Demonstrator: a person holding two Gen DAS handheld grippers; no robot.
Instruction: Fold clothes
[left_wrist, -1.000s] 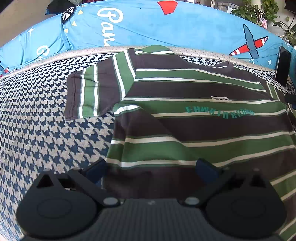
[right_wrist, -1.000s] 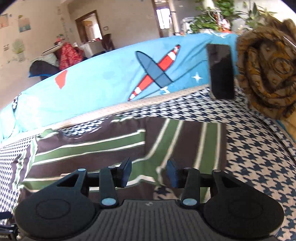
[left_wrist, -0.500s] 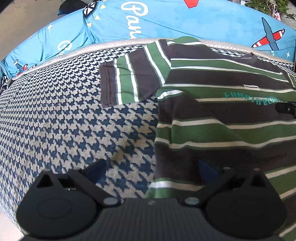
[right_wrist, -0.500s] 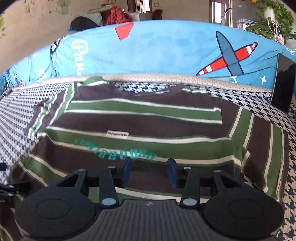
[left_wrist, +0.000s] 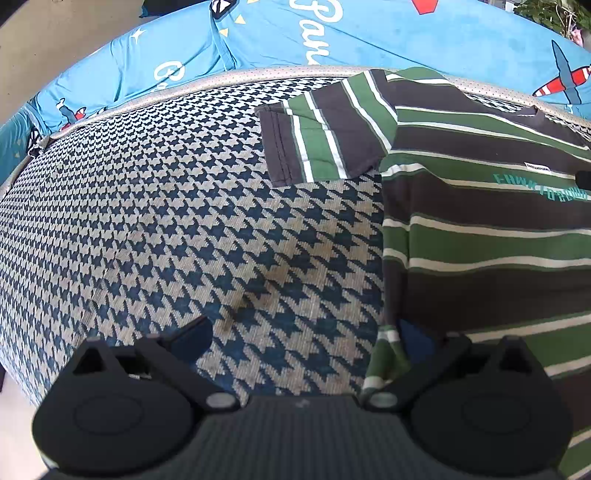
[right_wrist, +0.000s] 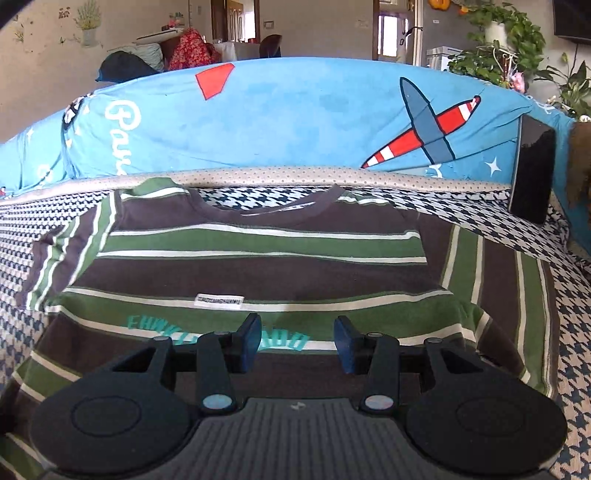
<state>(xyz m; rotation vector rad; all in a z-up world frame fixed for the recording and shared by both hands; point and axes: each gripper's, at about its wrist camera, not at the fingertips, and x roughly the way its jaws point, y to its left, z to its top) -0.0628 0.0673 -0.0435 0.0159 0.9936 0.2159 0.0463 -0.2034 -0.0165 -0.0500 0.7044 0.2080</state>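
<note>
A brown, green and white striped T-shirt lies flat on the houndstooth sofa seat, collar toward the backrest, one short sleeve spread to the left. My left gripper is open over the seat at the shirt's lower left edge; its right finger sits at the hem corner, where the cloth bunches. In the right wrist view the same T-shirt fills the middle. My right gripper hovers open above the teal lettering on the chest, nothing between its fingers.
A blue sofa backrest cover with a plane print rises behind the shirt. A dark phone leans at the back right, beside a brown bundle. Bare seat stretches left of the shirt.
My left gripper has slid left, from over the shirt's body to its lower left edge. My right gripper has swung from the right sleeve to over the chest lettering.
</note>
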